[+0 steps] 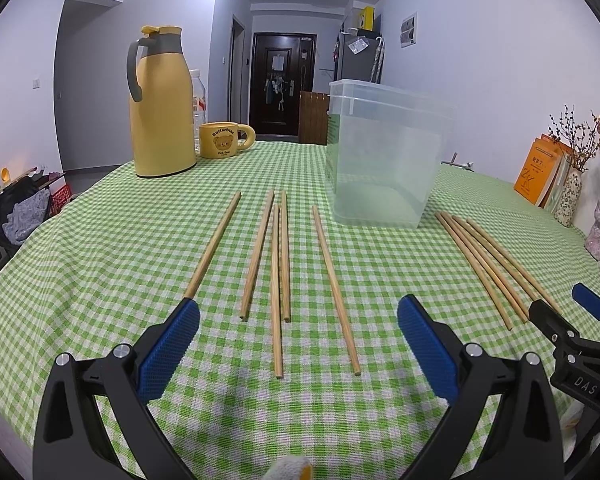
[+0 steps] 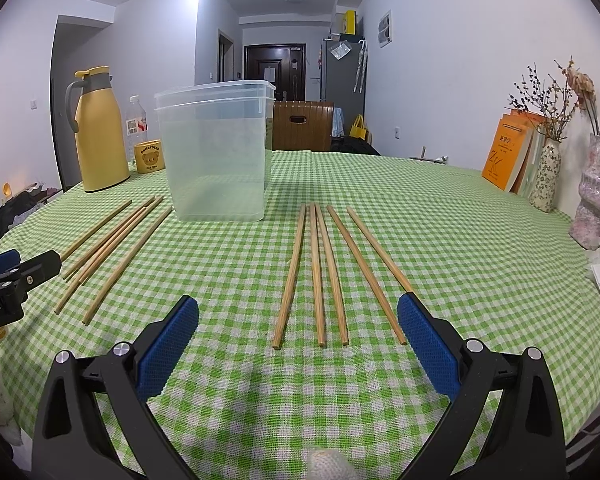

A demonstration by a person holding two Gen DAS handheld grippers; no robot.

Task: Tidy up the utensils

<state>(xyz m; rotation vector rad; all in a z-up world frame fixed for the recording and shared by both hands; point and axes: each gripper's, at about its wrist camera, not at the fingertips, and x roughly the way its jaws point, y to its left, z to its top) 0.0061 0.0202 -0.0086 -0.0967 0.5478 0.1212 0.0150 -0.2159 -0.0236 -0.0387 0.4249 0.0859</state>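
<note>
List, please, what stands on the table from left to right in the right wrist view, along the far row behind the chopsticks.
Yellow thermos jug → water bottle → yellow bear mug → clear plastic container → orange books → flowered vase → pink vase.

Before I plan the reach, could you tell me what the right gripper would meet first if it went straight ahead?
The right gripper, jaws open, would probably first meet the chopsticks on the tablecloth; whether it passes above them is unclear.

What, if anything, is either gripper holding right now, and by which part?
Nothing is held. The left gripper and right gripper are both open above the tablecloth, and all the chopsticks lie loose on it.
</note>
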